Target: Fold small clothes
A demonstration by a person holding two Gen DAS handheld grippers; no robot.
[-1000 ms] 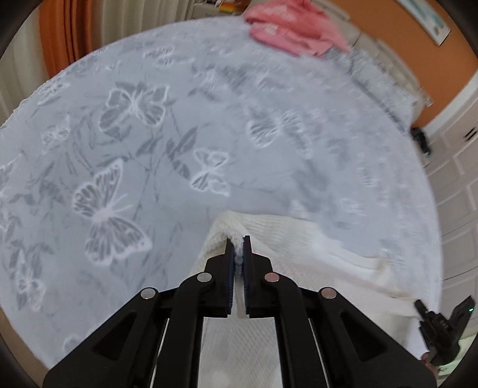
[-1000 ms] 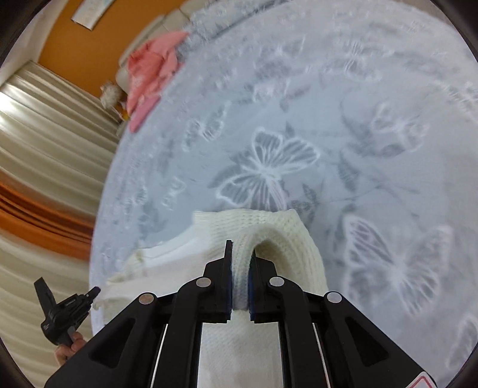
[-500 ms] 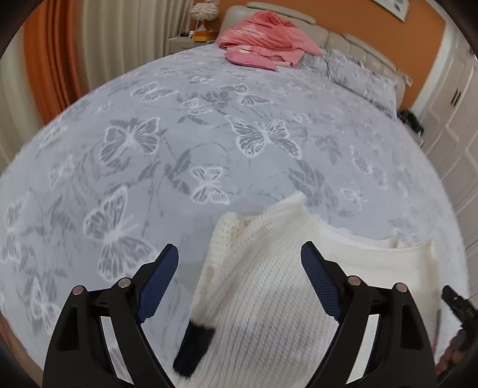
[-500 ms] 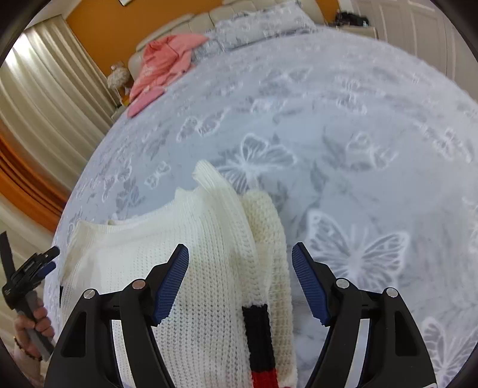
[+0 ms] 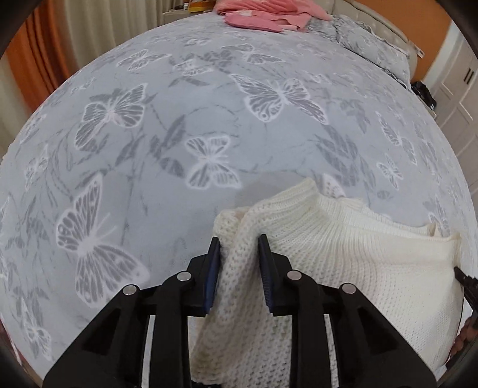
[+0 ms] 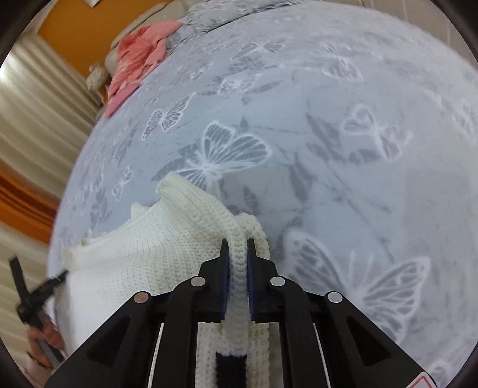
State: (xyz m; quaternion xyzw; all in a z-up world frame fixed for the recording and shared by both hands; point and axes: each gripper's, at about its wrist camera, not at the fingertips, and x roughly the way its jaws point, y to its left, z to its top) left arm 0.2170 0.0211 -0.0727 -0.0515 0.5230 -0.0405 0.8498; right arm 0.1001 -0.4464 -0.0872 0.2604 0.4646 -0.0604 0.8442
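Observation:
A small cream knitted sweater (image 5: 343, 262) lies on the grey butterfly bedspread (image 5: 179, 125), sleeves folded in over its body. My left gripper (image 5: 239, 241) has its jaws closed in on the folded sleeve at the sweater's left shoulder. The sweater also shows in the right wrist view (image 6: 143, 256). My right gripper (image 6: 237, 244) is shut on the other folded sleeve, whose cuff has a dark band (image 6: 230, 370).
A pile of pink clothes (image 5: 269, 15) lies at the far end of the bed by the headboard, also in the right wrist view (image 6: 134, 62). Curtains (image 6: 35, 125) hang beside the bed. White cupboard doors (image 5: 457, 89) stand at the right.
One second ago both grippers were shut on the sweater; half a second ago both were wide open above it. Now both have closed again on the folded sleeves at the shoulders.

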